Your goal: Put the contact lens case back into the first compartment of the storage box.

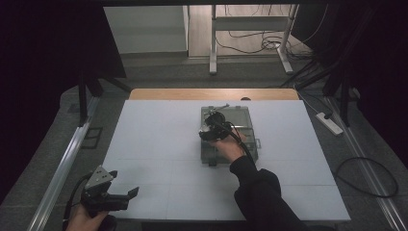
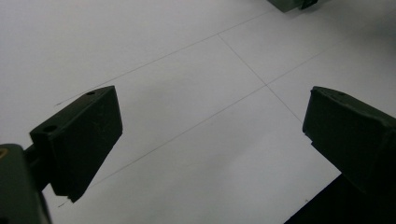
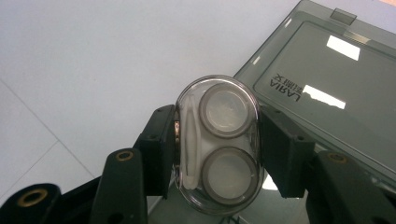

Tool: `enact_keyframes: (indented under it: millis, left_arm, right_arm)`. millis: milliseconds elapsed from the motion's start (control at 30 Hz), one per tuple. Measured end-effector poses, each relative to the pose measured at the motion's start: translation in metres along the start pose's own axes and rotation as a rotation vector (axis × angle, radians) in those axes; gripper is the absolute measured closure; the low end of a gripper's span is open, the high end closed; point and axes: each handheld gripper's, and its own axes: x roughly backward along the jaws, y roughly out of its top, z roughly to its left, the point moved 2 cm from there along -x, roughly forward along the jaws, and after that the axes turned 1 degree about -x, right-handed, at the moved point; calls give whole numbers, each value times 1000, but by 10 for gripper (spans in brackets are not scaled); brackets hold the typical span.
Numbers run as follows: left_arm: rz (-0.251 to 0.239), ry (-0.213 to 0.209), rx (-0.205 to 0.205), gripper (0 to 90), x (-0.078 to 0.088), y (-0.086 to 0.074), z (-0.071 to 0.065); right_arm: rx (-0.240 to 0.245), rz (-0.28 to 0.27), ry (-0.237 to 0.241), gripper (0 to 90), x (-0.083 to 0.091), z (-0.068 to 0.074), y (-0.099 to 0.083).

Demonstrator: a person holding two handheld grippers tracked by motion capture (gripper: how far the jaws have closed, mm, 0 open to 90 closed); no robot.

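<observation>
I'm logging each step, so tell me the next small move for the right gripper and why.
Probably carry the clear oval case the rest of the way over the grey box and lower it. The right gripper is clamped on the case's two sides, holding it above the box's near edge; the left gripper rests open, far off.

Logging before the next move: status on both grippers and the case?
Right gripper shut on clear oval case, above the grey lidded box. Left gripper open, empty, low over white table near its edge. Nothing in the way.
</observation>
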Motion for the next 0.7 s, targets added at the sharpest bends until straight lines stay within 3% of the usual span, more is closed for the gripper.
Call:
enact_keyframes:
  millis: [500, 700]
  left_arm:
    - [3, 4, -14, 50, 0, 0, -1]
    - [1, 4, -13, 51, 0, 0, -1]
  right_arm:
    - [-16, 18, -49, 486, -17, 0, -2]
    - [-26, 21, -41, 475, -17, 0, -2]
